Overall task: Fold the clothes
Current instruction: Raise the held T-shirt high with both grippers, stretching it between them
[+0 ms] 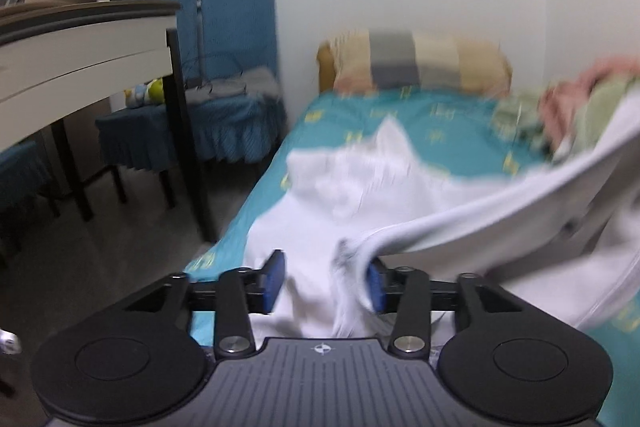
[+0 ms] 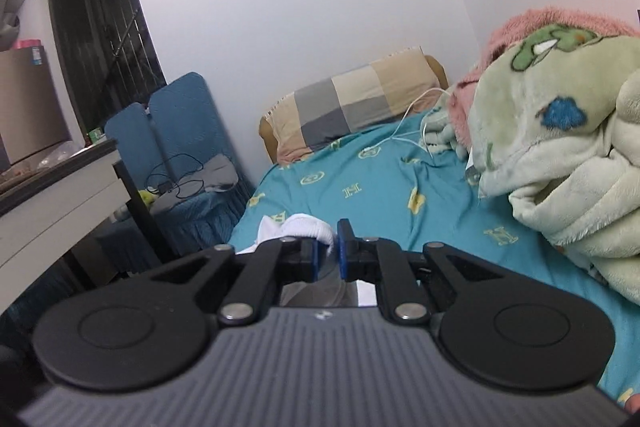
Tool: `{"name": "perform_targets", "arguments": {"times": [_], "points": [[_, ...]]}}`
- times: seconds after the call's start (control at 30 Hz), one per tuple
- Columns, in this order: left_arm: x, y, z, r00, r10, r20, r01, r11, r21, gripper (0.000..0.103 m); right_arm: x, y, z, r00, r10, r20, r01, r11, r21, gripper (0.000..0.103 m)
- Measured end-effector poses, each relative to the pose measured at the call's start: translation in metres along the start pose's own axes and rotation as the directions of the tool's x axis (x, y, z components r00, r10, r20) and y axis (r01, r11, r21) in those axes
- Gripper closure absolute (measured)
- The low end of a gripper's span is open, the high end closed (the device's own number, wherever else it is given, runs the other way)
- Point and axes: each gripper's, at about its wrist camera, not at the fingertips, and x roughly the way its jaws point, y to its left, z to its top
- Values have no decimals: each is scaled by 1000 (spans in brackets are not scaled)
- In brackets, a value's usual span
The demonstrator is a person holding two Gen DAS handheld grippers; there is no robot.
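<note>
Here the white garment (image 1: 352,195) lies crumpled on the teal bed sheet (image 1: 440,119), on the near half of the bed, well short of the checked pillow (image 1: 416,63) at the head, with one hem lifted in a band towards the right edge of the left wrist view. The left gripper (image 1: 326,281) stands with its blue pads apart, cloth bunched between them and draped against the right pad only. The right gripper (image 2: 329,247) is pinched onto a white fold of the garment, nearer than the pillow and left of the heaped green and pink blanket (image 2: 560,131).
</note>
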Motion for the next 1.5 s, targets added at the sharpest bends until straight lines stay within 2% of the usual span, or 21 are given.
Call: {"name": "perform_targets", "arguments": {"times": [0.07, 0.17, 0.23, 0.3, 0.37, 0.4, 0.47, 0.53, 0.6, 0.67, 0.77, 0.83, 0.87, 0.93, 1.03, 1.1, 1.17, 1.23, 1.3, 1.4, 1.5], "points": [[5, -5, -6, 1000, -7, -30, 8, 999, 39, 46, -1, -3, 2, 1000, -9, 9, 9, 1000, 6, 91], [6, -16, -14, 999, 21, -42, -15, 992, 127, 42, 1, -7, 4, 999, -31, 10, 31, 999, 16, 91], [6, -16, -14, 999, 23, -36, -18, 992, 124, 50, 6, -9, 0, 998, -62, -12, 63, 998, 16, 90], [6, -9, -12, 1000, 10, -30, -7, 997, 82, 71, 16, -14, -4, 991, -113, -71, 113, 994, 3, 89], [4, 3, -7, 1000, -6, 2, 6, 1000, 4, 83, 29, -19, -11, 976, -134, -173, 134, 991, -11, 88], [3, 9, -5, 1000, -5, 24, 5, 1000, -25, 89, 36, -21, -14, 964, -142, -227, 141, 990, -18, 88], [0, 19, 6, 997, 26, 72, -21, 998, -60, 91, 52, -20, -26, 929, -143, -341, 128, 990, -66, 87], [-5, 30, 14, 992, 21, 121, -6, 993, -120, 93, 68, -15, -41, 876, -144, -460, 96, 987, -127, 87], [-12, 38, 22, 987, 17, 161, 9, 987, -163, 95, 78, -15, -56, 824, -113, -555, 64, 992, -107, 87], [-18, 44, 28, 982, 5, 189, 31, 982, -189, 95, 81, -10, -66, 785, -90, -613, 23, 993, -116, 87], [-30, 47, 33, 971, -7, 239, 52, 982, -184, 97, 76, 8, -76, 772, -123, -624, -44, 968, -246, 87], [-41, 46, 39, 961, -14, 275, 59, 986, -154, 98, 72, 15, -77, 780, -162, -604, -44, 949, -311, 89], [-47, 46, 43, 956, -18, 294, 63, 988, -143, 99, 68, 17, -72, 800, -179, -573, -29, 942, -333, 89], [-64, 44, 57, 939, -27, 343, 74, 989, -125, 99, 58, 19, -54, 853, -193, -484, 15, 938, -347, 92], [-96, 46, 89, 910, -39, 412, 93, 989, -111, 99, 35, 16, -8, 925, -158, -346, 67, 963, -262, 93], [-123, 49, 119, 883, -40, 467, 105, 988, -114, 99, 12, 21, 32, 963, -130, -237, 76, 972, -222, 93], [-155, 54, 152, 845, -32, 533, 110, 987, -116, 99, -13, 35, 78, 988, -98, -122, 71, 975, -209, 93], [-192, 63, 187, 807, -30, 589, 129, 983, -127, 99, -42, 53, 125, 998, -53, -21, 47, 976, -215, 93], [-233, 72, 223, 768, -29, 640, 143, 982, -127, 99, -75, 73, 169, 997, -4, 78, 22, 973, -229, 93], [-293, 84, 273, 725, -42, 687, 161, 981, -109, 99, -130, 102, 224, 974, 52, 220, 9, 964, -267, 93], [-348, 93, 312, 697, -65, 714, 171, 982, -78, 99, -186, 125, 271, 940, 99, 326, 4, 953, -302, 93]]}}
